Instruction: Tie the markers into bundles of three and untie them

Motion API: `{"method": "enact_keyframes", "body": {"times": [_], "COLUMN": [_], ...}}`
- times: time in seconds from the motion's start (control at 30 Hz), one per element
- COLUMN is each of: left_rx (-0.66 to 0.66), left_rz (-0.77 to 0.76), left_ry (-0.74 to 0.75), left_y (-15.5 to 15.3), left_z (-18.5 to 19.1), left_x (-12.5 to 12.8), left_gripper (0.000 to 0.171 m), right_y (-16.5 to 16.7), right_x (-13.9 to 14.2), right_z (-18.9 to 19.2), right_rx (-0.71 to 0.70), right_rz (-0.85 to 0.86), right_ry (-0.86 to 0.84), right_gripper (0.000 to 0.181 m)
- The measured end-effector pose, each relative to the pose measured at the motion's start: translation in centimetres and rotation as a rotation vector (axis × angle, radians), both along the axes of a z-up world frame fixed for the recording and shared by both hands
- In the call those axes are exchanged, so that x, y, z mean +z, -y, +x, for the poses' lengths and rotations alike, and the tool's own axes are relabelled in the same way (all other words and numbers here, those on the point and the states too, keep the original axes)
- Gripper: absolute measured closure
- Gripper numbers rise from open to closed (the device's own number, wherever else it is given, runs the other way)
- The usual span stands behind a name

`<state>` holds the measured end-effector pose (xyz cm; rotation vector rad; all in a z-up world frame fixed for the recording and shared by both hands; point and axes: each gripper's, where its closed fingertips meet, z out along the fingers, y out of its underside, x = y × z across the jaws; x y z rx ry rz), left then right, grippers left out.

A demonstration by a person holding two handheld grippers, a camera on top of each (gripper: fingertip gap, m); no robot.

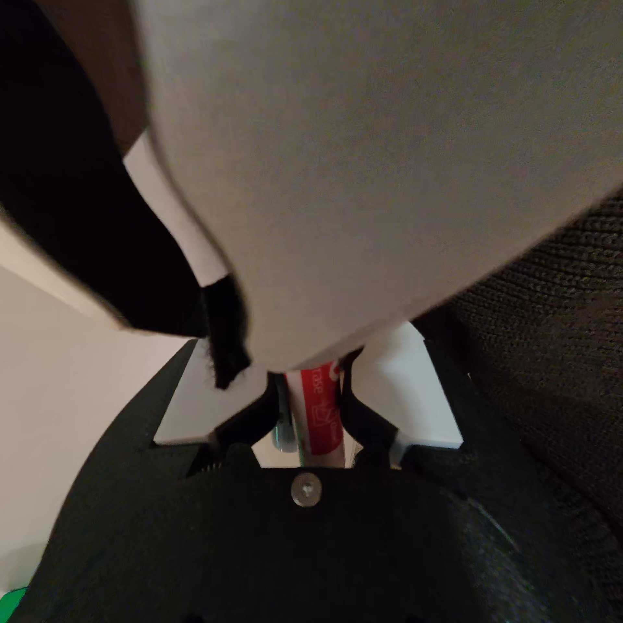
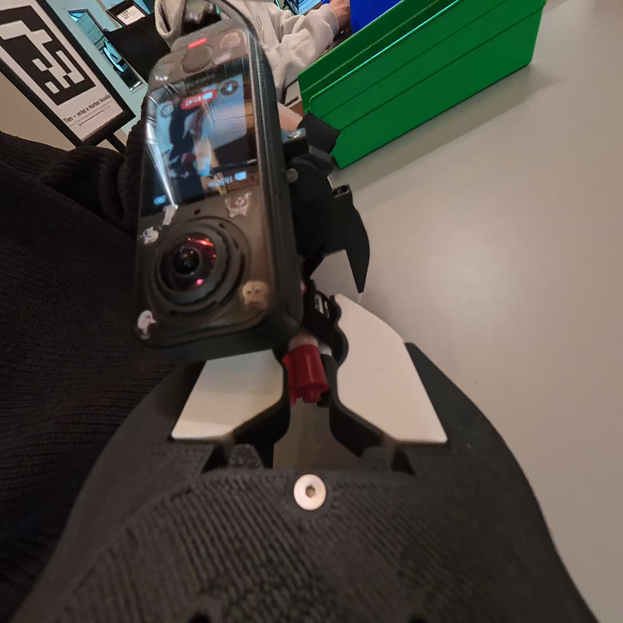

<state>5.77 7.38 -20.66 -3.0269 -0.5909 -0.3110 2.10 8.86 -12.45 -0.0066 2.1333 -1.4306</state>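
Left gripper [image 1: 312,409]: jaws closed on a red-and-white marker [image 1: 320,411], barrel gripped between the black fingers and running forward along them. Its far end is hidden behind a large pale blurred surface [image 1: 371,168] that fills most of the left wrist view; what that surface is cannot be told. Dark knitted fabric [image 1: 546,371] lies at right.

Right gripper [image 2: 308,387]: jaws closed on the red cap [image 2: 303,376] of a marker, cap held at the fingertips. Directly ahead and very close is the other gripper's black camera [image 2: 205,202], lens and lit screen facing this view, with its black mount to the right. Grey table [image 2: 488,269] lies beneath. Green bins [image 2: 421,84] sit at the far right of the table. A framed black-and-white marker sign [image 2: 57,74] stands far left. A person's grey sleeve [image 2: 296,37] shows beyond the camera.
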Motion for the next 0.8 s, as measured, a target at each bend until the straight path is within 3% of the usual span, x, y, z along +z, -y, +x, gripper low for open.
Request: {"method": "enact_keyframes", "body": {"times": [0.1, 0.27, 0.43, 0.63, 0.8], "left_rx": [-0.002, 0.006, 0.001, 0.004, 0.009], "left_rz": [0.004, 0.013, 0.006, -0.002, -0.016], "left_ry": [-0.004, -0.013, -0.02, -0.023, -0.024], "left_y": [-0.1, -0.2, -0.2, 0.0, 0.3], "left_z": [0.0, -0.2, -0.1, -0.1, -0.1], "left_x": [0.1, 0.4, 0.6, 0.7, 0.6], "left_gripper": [0.127, 0.128, 0.127, 0.126, 0.127], "right_y": [-0.2, -0.1, -0.2, -0.5, -0.4], "right_x": [0.4, 1.1, 1.3, 0.2, -0.7], "right_z": [0.0, 0.0, 0.3, -0.2, 0.7], "right_rx": [0.006, 0.012, 0.01, 0.002, 0.047], "right_rz": [-0.023, -0.024, -0.044, 0.007, 0.069], "right_ry": [-0.024, -0.097, -0.062, -0.039, -0.026], "right_gripper": [0.176, 0.176, 0.176, 0.151, 0.151]}}
